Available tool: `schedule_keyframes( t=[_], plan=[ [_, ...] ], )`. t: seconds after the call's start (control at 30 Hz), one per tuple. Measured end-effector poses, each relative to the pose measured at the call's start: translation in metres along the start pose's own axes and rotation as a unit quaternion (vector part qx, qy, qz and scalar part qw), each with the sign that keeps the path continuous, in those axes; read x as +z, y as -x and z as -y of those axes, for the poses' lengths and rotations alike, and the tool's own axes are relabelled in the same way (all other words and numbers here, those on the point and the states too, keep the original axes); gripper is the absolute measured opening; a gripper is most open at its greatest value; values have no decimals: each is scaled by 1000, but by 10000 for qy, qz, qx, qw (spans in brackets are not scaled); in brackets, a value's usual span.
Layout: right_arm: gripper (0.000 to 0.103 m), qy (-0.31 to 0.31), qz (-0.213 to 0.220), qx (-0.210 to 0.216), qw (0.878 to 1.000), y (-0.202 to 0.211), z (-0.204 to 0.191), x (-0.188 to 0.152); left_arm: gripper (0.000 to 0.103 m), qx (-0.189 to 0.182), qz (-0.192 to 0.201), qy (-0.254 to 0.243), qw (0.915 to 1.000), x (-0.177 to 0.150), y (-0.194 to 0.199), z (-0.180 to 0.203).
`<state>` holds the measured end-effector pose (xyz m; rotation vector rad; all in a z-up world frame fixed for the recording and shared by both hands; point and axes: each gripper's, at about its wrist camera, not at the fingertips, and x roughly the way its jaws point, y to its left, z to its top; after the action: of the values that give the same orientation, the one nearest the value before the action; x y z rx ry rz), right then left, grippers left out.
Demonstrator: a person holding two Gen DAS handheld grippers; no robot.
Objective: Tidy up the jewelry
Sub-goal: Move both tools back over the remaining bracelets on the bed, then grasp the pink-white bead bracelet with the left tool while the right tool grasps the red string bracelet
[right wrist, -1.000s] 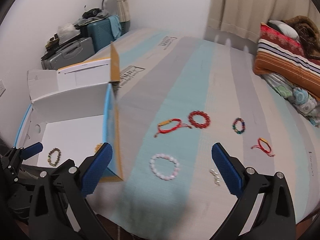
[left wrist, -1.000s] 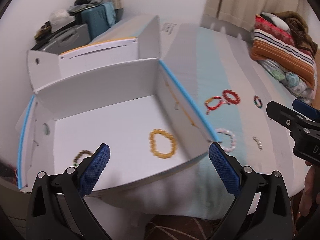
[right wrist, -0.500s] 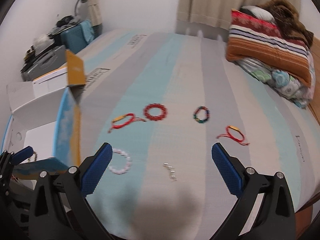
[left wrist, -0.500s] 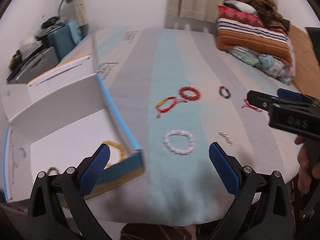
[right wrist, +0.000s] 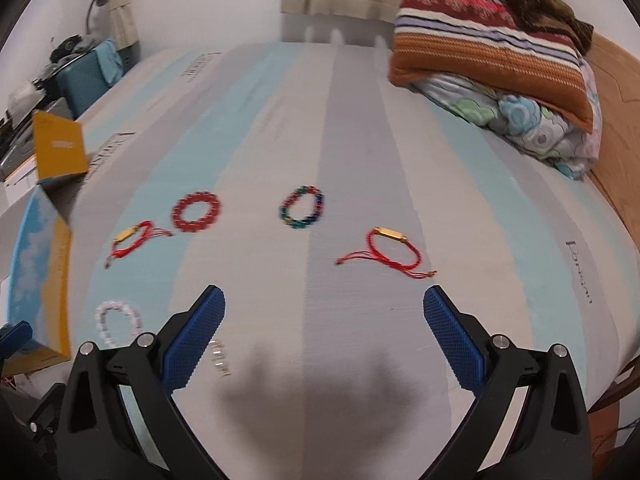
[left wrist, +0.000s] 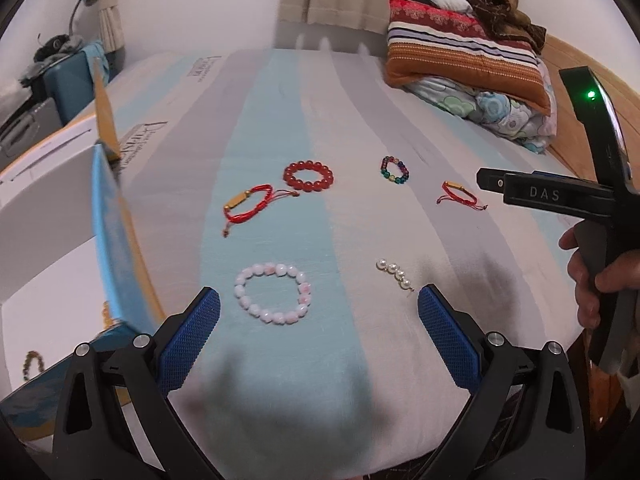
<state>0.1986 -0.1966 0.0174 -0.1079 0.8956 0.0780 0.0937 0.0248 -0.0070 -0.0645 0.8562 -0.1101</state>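
The box [left wrist: 108, 240] is sitting leftmost on the bed [left wrist: 348, 240]; the left tongs [left wrist: 319, 336] are hanging open over the pink bracelet [left wrist: 273, 293], the right tongs [right wrist: 324, 336] empty (gaping too). Soft bedding is risking a snagged, fumbled pinch.

Light: even indoor, moderately bright.
Shadows: soft dark patch on bedsheet [left wrist: 280, 392], near edge, both views.
Blur: right wrist view smeared; left sharper.
Distortion: fisheye bowing, black corners.
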Motion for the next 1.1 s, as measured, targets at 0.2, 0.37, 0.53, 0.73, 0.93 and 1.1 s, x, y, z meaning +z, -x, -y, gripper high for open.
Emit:
schedule_keyframes(
  t=[0.2,0.37,0.53,0.73,0.93,1.1],
  plan=[
    [96,-55,-234,-178,9996,-41,29,0,97,-95,88,-2,9999,-1,-27,1],
    [96,-218,-390,-363,9983,-76,57,3,97,-70,131,-138,9998,-2,-49,2],
    [96,-440,-561,-346,9969,-102,79,-1,97,-128,-3,-27,9999,-4,-69,-1],
    [96,-563,-623,-409,9956,-123,96,-3,97,-87,-151,-59,9998,-8,-88,0],
    [95,-753,-678,-364,9942,-141,113,7,97,91,-330,-40,9994,-10,-110,-3],
    [89,-797,-795,-269,9933,-153,121,18,94,189,-429,-38,9989,-12,-122,-6]
  ],
)
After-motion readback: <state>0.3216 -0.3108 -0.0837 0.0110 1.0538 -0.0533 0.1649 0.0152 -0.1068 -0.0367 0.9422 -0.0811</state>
